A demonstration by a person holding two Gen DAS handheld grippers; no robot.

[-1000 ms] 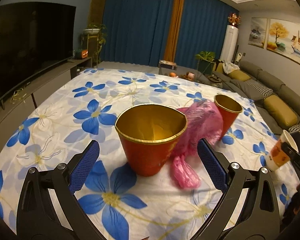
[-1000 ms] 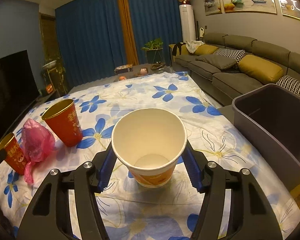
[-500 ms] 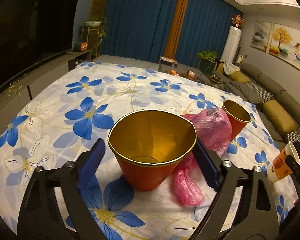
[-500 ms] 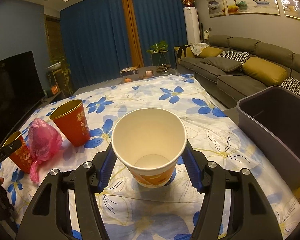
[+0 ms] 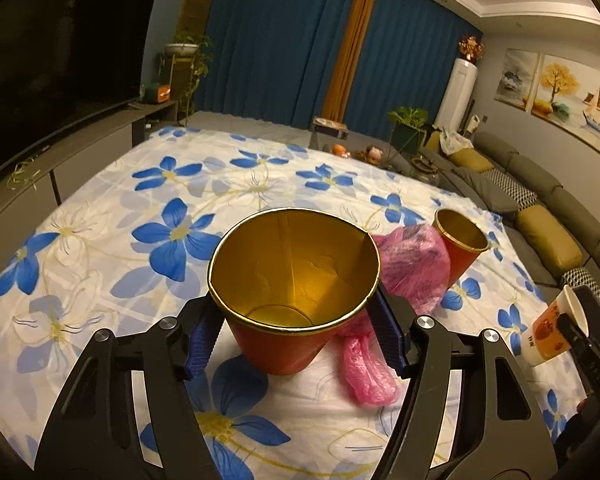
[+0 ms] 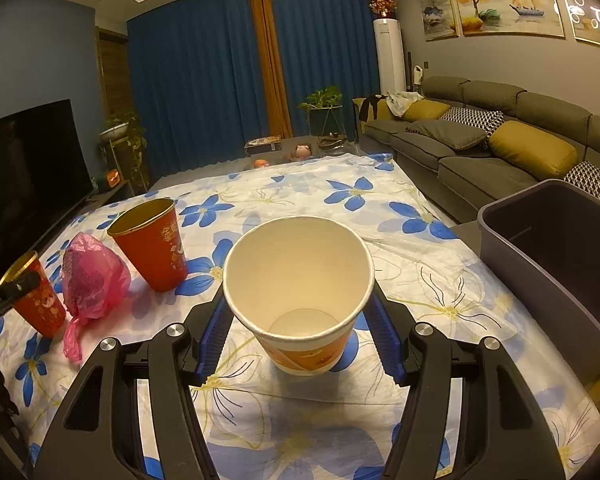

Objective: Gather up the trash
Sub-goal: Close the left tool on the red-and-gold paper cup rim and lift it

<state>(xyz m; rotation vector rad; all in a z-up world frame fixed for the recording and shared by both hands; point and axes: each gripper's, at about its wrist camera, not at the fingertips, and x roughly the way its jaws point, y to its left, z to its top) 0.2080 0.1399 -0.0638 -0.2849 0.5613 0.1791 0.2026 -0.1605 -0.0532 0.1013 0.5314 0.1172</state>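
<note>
While the left gripper (image 5: pixel 296 336) has just been closing around the near red cup (image 5: pixel 292 296) on the flowered cloth (image 5: pixel 100 240), its blue pads look to be touching the cup's walls, though I cannot tell how firmly. The right gripper (image 6: pixel 298 332) pinches the white paper cup (image 6: pixel 298 292) — held clear beside the grey bin (image 6: pixel 540 264). A hard squeeze could crumple the thin red cup, or the right pad could snag the pink plastic bag (image 5: pixel 412 272) just beside it. Gold characters mark the far red cup (image 6: pixel 152 244) — unreadable here.
</note>
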